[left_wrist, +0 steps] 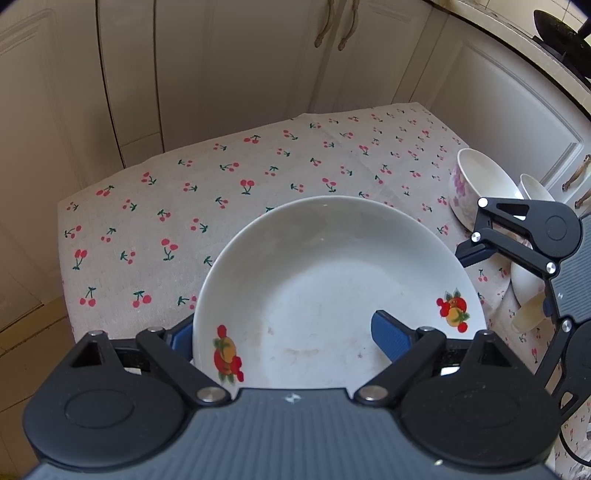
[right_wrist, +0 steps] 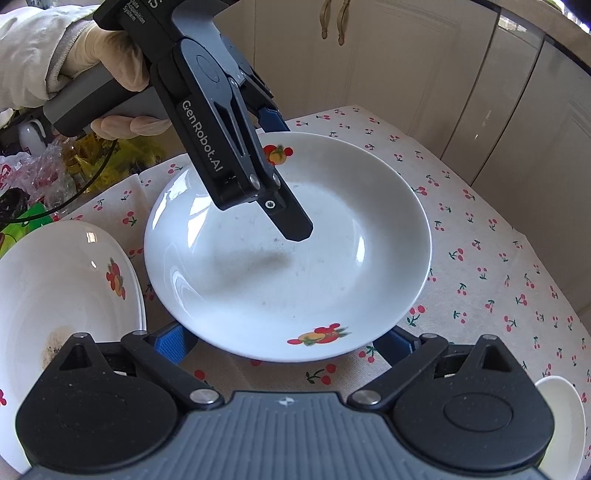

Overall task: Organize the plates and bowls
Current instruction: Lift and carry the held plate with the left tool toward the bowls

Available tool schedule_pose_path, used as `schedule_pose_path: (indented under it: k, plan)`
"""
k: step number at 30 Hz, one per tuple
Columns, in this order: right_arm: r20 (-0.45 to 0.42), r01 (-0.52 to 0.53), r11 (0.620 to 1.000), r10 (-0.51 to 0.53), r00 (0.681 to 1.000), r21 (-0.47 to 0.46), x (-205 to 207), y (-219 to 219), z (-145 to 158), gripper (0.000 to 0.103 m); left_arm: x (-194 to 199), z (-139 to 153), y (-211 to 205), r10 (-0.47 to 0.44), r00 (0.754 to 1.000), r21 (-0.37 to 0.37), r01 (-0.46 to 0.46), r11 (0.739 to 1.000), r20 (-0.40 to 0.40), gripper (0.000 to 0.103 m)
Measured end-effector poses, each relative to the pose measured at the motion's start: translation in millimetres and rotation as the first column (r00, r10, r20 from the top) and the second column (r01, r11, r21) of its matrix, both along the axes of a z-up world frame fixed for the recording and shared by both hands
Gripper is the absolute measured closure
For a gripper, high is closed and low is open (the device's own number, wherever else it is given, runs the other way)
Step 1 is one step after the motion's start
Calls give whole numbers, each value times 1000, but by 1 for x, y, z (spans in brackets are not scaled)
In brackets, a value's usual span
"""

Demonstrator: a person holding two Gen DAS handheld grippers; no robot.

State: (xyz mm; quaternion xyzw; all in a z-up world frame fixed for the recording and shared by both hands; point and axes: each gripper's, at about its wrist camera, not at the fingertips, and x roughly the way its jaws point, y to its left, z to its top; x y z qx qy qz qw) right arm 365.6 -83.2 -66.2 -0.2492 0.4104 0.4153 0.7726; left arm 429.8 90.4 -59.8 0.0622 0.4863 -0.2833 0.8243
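The right gripper [right_wrist: 284, 343] is held with fingers spread wide at the near rim of the fruit-printed plate [right_wrist: 258, 280], nothing pinched. The left gripper [left_wrist: 286, 338], marked "GenRobot.AI", is held open astride the far rim. The plate is seen on the cherry-print tablecloth [right_wrist: 480, 221].

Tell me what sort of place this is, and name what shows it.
Most likely a home kitchen. Cream cabinet doors with curved handles stand behind a small table under a cherry-print cloth, a dark pan sits on the counter's far corner, and fruit-patterned plates and a flowered bowl wait on the cloth.
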Motion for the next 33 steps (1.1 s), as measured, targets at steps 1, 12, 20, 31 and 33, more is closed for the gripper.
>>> schedule_pose_path:
  k: [1, 12, 20, 31, 33]
  plan:
    - [-1, 1, 1000, -1, 1000, 1, 0, 0, 1, 1, 0, 1, 0, 1, 1000, -1, -1, 1000, 0, 10]
    - [21, 5, 1000, -6, 1000, 21, -11, -4, 17, 1, -9, 16, -2, 15, 1000, 4, -15, 1000, 23, 10]
    - [41, 19, 999, -21, 999, 44, -29, -10, 37, 1, -25, 34, -5, 11, 999, 2, -11, 1000, 45, 10]
    - [59, 26, 997, -31, 998, 72, -68, -13, 57, 1, -72, 54, -10, 12, 998, 7, -13, 1000, 59, 10]
    - [53, 28, 996, -32, 998, 79, -77, -13, 58, 1, -82, 55, -9, 15, 998, 9, -15, 1000, 58, 10]
